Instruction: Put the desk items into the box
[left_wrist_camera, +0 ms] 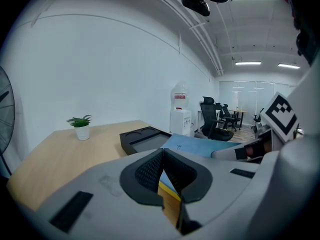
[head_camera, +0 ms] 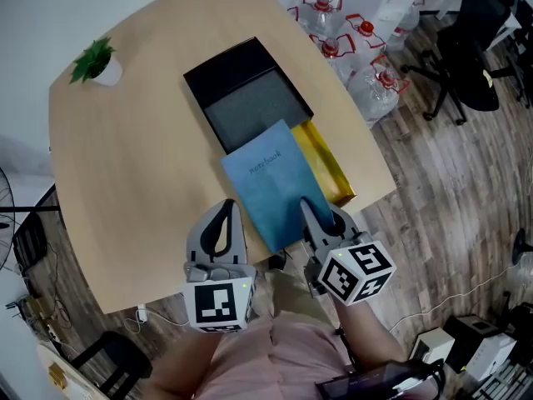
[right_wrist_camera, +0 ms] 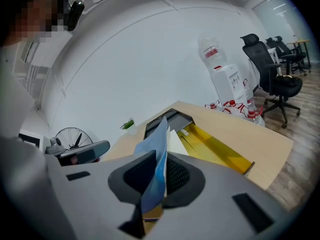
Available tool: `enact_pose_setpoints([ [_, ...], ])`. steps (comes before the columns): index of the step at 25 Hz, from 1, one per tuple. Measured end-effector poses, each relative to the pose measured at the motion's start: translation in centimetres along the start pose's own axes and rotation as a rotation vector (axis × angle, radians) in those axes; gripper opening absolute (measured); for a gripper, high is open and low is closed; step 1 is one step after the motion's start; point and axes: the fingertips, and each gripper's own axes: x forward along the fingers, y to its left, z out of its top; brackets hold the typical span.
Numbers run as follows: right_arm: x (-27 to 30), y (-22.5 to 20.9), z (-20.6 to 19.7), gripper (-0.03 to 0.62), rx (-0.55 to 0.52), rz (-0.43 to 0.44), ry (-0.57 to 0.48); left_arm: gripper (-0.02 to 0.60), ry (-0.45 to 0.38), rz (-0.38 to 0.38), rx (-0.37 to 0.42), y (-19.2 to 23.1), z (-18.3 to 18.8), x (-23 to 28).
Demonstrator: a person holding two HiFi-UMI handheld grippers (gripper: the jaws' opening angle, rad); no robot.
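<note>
Right gripper (head_camera: 323, 219) pinching notebook (head_camera: 271, 182) by its near edge, notebook's far end overlapping box (head_camera: 223, 70), left gripper (head_camera: 223, 226) pressed together, just left of notebook

We log two grey moulded grippers, left gripper (head_camera: 226, 208) and right gripper (head_camera: 320, 215), both with rounded shells. Black ribbed pads (left_wrist_camera: 149, 172) line the jaws, and dark rectangular slots (left_wrist_camera: 70, 211) mark the bodies. Each carries a white marker cube (head_camera: 218, 304) printed with black squares. The person wears a pink shirt (head_camera: 266, 358).
</note>
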Motion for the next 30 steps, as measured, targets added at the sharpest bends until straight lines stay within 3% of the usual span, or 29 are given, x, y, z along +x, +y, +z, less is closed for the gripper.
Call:
enact_pose_setpoints([
  [7,0.9,-1.4,-2.2,0.083,-0.029,-0.017,0.082,0.011,0.032,0.008,-0.043,0.0,-1.6,0.2],
  [18,0.8,-2.9,-3.0,0.158,-0.095,-0.099,0.106,0.011,0.028,0.007,-0.043,-0.2,-1.8,-0.6],
  [23,-0.1,-4.1,-3.1,0.163,-0.106,-0.154,0.098,0.011,0.024,0.001,-0.029,-0.3,-1.6,-1.0],
  [30,-1.1,-3.8,-1.7,0.161,-0.138,-0.157,0.065,0.011,-0.002,0.005,0.004,-0.7,-0.5,-1.8],
])
